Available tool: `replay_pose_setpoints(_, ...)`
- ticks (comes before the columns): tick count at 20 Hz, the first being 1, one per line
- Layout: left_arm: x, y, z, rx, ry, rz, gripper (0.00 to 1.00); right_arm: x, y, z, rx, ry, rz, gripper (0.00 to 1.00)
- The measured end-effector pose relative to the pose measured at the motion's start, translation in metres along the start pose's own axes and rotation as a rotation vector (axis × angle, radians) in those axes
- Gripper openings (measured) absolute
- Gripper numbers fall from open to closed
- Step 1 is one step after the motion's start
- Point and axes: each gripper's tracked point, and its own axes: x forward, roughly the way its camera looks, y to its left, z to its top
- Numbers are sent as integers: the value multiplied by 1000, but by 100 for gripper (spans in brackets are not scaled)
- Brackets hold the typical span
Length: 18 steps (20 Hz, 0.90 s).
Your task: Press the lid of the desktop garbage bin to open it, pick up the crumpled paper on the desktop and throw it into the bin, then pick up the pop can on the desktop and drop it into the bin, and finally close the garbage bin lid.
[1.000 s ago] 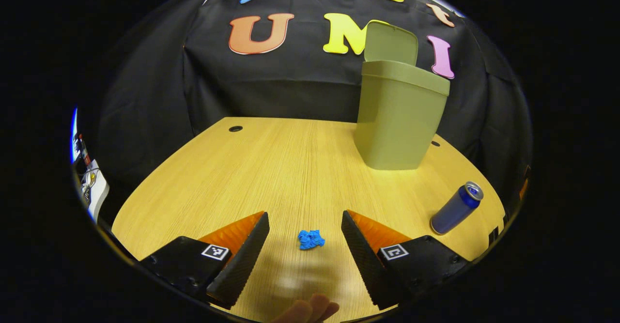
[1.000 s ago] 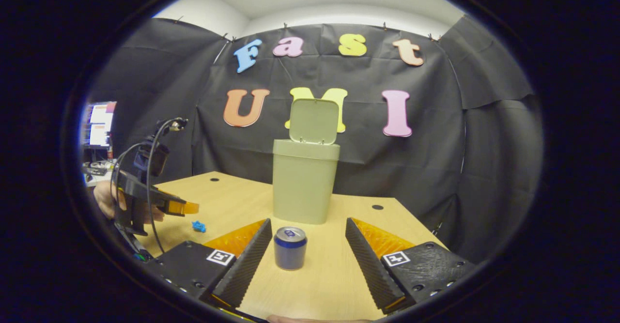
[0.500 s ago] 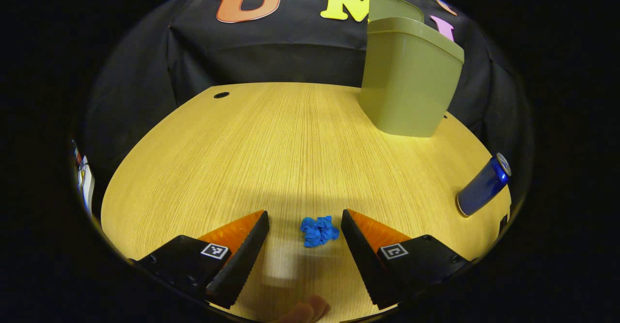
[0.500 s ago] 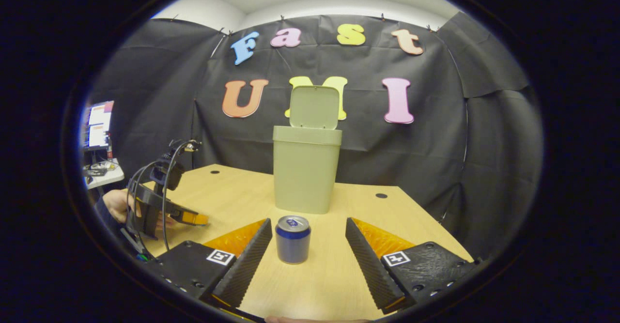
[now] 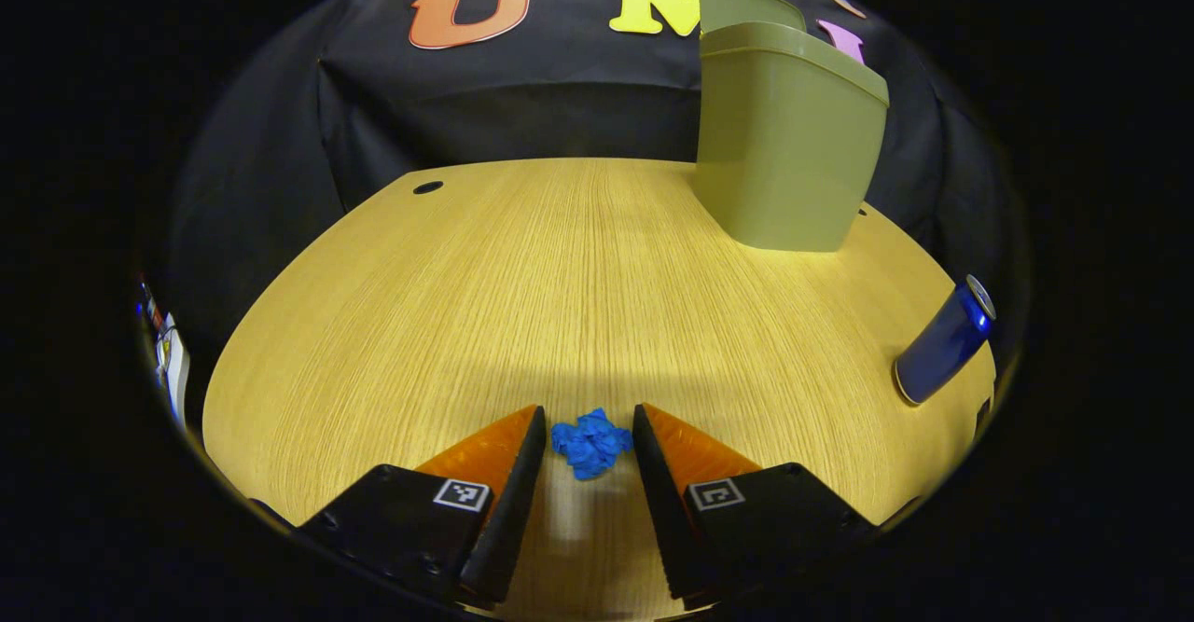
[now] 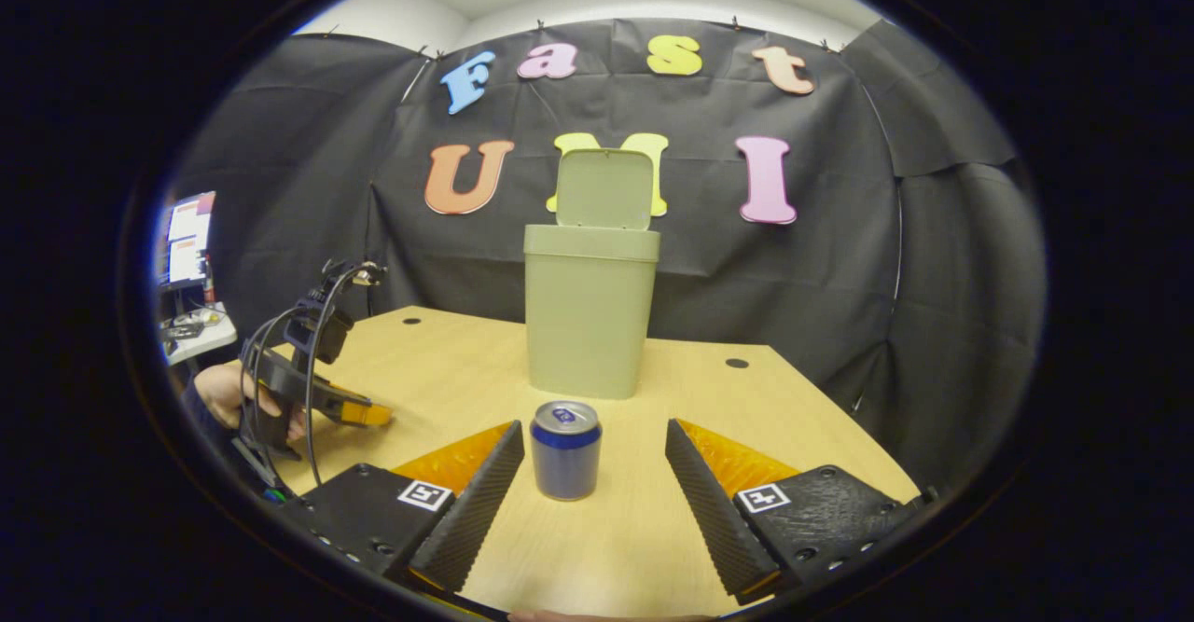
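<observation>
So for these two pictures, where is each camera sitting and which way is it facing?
Left gripper view: rides the left gripper, low over the table, facing the crumpled paper between its fingers.
Right gripper view: rides the right gripper, facing the pop can and bin; a hand holds the other gripper at left.
Shared: bin, its raised lid, can, table.

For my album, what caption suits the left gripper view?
Left gripper closing around crumpled paper, open bin behind.

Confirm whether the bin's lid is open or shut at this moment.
Open. In the right gripper view the lid stands upright behind the rim of the garbage bin, hinged at the back, leaving the top uncovered.
</observation>
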Motion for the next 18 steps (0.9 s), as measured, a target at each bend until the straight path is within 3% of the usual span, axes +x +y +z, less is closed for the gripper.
replay_pose_setpoints(2,0,0,-1,2,-5,1,52,2,3,-6,-7,13,4,95)
replay_pose_setpoints(4,-1,1,-1,9,-14,-1,46,5,6,-12,-7,25,8,95)
replay_pose_setpoints(6,-1,1,-1,0,-33,-8,46,9,9,-22,-9,47,7,95)
replay_pose_setpoints(8,-2,2,-1,-14,-53,-18,37,10,9,-31,-4,69,10,95)
replay_pose_setpoints(18,-42,8,18,-77,-223,-38,35,34,14,-47,30,67,-31,98)
